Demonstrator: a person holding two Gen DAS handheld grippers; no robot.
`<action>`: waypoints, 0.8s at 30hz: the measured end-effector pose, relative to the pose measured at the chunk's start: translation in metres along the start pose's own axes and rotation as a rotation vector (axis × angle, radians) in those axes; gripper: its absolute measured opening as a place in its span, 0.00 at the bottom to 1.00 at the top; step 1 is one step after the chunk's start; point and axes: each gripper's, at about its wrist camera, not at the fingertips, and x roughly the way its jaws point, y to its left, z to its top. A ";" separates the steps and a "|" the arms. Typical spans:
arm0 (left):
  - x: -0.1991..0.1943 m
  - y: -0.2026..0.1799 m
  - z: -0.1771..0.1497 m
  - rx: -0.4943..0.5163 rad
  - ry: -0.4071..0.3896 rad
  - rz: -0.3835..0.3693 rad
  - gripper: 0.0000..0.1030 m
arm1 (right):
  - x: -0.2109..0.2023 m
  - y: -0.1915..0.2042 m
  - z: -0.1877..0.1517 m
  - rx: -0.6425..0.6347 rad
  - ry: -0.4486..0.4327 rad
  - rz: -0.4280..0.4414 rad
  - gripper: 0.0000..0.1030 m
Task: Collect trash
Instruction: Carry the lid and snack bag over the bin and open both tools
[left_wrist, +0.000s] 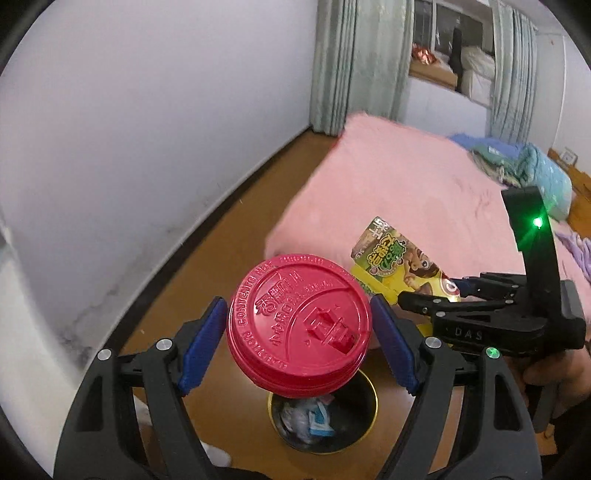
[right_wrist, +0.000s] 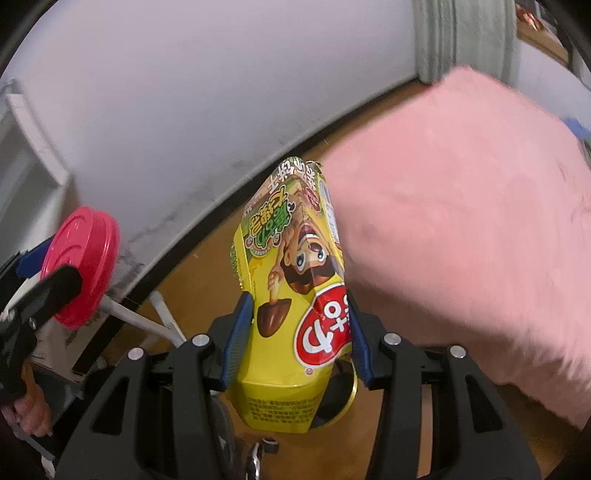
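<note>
A cup with a red lid (left_wrist: 299, 325) sits between the blue pads of my left gripper (left_wrist: 297, 302), which is shut on it; the lid hides the cup's body. Straight below it on the floor stands a round bin with a gold rim (left_wrist: 373, 398), with crumpled wrappers inside. My right gripper (right_wrist: 297, 299) is shut on a yellow snack box (right_wrist: 291, 258) with a cartoon face and a red logo. That box (left_wrist: 391, 258) and right gripper (left_wrist: 432, 291) appear just right of the lid in the left wrist view. The bin's rim (right_wrist: 354, 387) peeks out under the box.
A bed with a pink cover (left_wrist: 406, 184) fills the right side, with blue bedding (left_wrist: 535, 170) piled at its far end. A white wall (left_wrist: 129, 147) curves along the left above the wooden floor (left_wrist: 236, 229). White furniture (right_wrist: 29, 177) stands at left.
</note>
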 end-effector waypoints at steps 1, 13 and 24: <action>0.012 0.001 -0.004 -0.004 0.017 -0.009 0.74 | 0.009 -0.007 -0.004 0.010 0.019 -0.008 0.46; 0.165 0.014 -0.091 -0.094 0.299 -0.007 0.75 | 0.115 -0.045 -0.057 0.049 0.253 -0.050 0.46; 0.183 0.013 -0.107 -0.142 0.375 -0.054 0.75 | 0.148 -0.037 -0.082 0.049 0.361 -0.034 0.46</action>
